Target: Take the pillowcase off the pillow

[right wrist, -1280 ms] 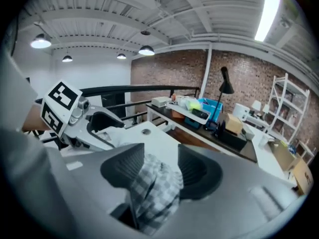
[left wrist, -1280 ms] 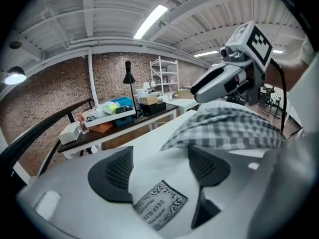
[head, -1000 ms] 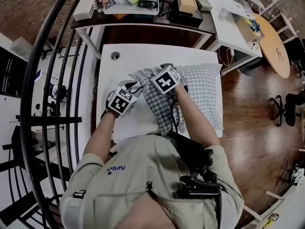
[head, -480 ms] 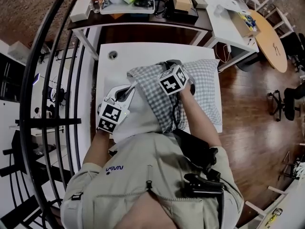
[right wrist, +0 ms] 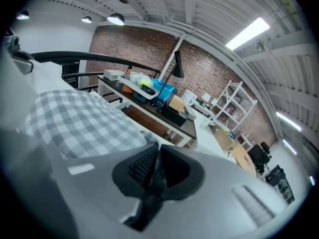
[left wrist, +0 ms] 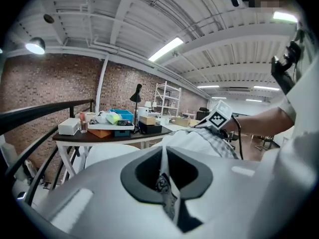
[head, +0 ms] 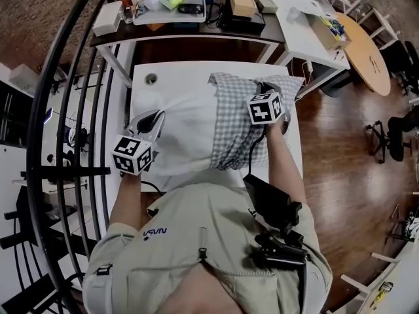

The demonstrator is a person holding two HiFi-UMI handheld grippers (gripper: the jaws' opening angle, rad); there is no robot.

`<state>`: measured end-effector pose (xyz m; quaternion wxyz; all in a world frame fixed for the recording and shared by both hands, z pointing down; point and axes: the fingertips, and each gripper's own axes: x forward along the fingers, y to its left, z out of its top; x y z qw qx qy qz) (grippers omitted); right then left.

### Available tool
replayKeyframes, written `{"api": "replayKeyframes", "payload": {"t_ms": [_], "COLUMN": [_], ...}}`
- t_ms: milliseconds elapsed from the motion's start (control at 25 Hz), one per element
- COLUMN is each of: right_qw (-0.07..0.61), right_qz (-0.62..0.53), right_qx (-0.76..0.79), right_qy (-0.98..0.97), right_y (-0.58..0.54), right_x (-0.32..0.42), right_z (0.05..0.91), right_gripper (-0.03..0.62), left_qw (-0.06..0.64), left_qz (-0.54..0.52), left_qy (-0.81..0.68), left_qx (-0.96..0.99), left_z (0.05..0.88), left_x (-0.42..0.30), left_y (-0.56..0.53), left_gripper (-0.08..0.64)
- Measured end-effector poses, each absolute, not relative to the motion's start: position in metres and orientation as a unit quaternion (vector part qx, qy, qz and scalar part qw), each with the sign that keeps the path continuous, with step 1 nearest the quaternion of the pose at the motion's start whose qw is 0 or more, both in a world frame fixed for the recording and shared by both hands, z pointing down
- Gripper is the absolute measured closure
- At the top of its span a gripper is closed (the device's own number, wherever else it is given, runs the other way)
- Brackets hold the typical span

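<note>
Left gripper [head: 156, 116] is clamped on the white pillow [head: 186, 126] at its left corner. Right gripper [head: 264, 89] pinches the checked pillowcase [head: 236, 123], which covers the pillow's right half, on the table [head: 177, 74].

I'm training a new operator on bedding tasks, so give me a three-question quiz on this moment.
1. True or false: the checked pillowcase covers the whole white pillow.
2. The left gripper has its fingers shut on: A) the pillowcase B) the pillow's bare end C) nothing.
3. Fill in: the right gripper is shut on the ____.

Key: 1 false, since the pillow's left half lies bare; 2 B; 3 pillowcase.
</note>
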<state>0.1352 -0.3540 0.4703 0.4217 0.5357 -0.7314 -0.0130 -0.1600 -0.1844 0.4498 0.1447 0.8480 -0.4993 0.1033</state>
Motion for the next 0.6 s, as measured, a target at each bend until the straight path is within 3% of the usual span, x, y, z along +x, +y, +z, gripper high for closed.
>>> {"api": "replayKeyframes", "payload": {"t_ms": [240,400,520,600], "right_qw": [0.418,0.353,0.299,0.272], "right_qz": [-0.017,0.007,0.020,0.029], "right_qx": [0.514,0.518,0.520,0.522], "right_qy": [-0.749,-0.779,-0.800,-0.808], "right_y": [-0.350,-0.333,-0.301,-0.271], "right_x": [0.125,0.111,0.102,0.098], "right_z": [0.501,0.472,0.445,0.433], "right_gripper": [0.561,0.493,0.466,0.465], "left_qw": [0.122,0.103,0.079,0.069], "left_qz": [0.191,0.204,0.184,0.158], "left_qy": [-0.501,-0.506,-0.511,-0.505], "left_qx": [0.835,0.831,0.836,0.846], "left_z": [0.507,0.503,0.472,0.447], "left_x": [-0.146,-0.141,-0.135,-0.126], "left_y": [-0.231,-0.248,-0.245,-0.230], "left_gripper": [0.536,0.492,0.406,0.387]}}
